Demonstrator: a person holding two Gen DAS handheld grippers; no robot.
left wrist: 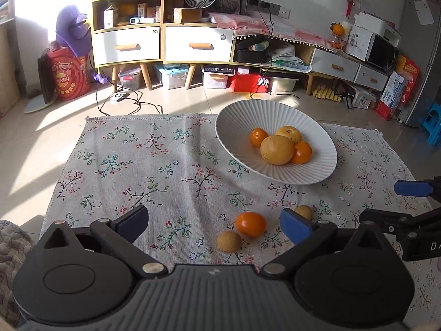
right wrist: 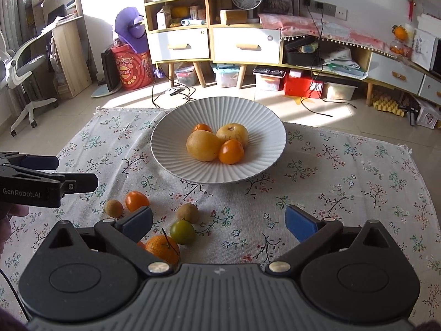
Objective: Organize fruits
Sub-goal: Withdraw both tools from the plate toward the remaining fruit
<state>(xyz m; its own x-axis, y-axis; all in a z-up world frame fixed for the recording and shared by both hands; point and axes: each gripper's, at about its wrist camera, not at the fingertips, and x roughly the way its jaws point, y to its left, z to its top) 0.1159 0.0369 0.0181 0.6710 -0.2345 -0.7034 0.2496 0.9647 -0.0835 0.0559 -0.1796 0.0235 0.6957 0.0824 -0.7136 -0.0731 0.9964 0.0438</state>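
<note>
A white ribbed bowl [left wrist: 239, 127] [right wrist: 176, 127] on the floral cloth holds two large yellow fruits and two small orange ones. Loose on the cloth near me lie an orange tomato [left wrist: 250, 224] [right wrist: 136, 200], a small brown fruit [left wrist: 229, 241] [right wrist: 113, 208], another brown fruit [left wrist: 303, 211] [right wrist: 187, 213], a green tomato [right wrist: 182, 231] and a tangerine [right wrist: 162, 249]. My left gripper [left wrist: 216, 226] is open and empty, just behind the orange tomato. My right gripper [right wrist: 219, 224] is open and empty, above the green tomato and tangerine. It also shows in the left wrist view [left wrist: 397, 201].
The floral cloth [left wrist: 143, 165] covers a low table with tiled floor beyond its far edge. Shelves, drawers, storage boxes and cables stand along the back wall. An office chair [right wrist: 22, 66] stands at the far left.
</note>
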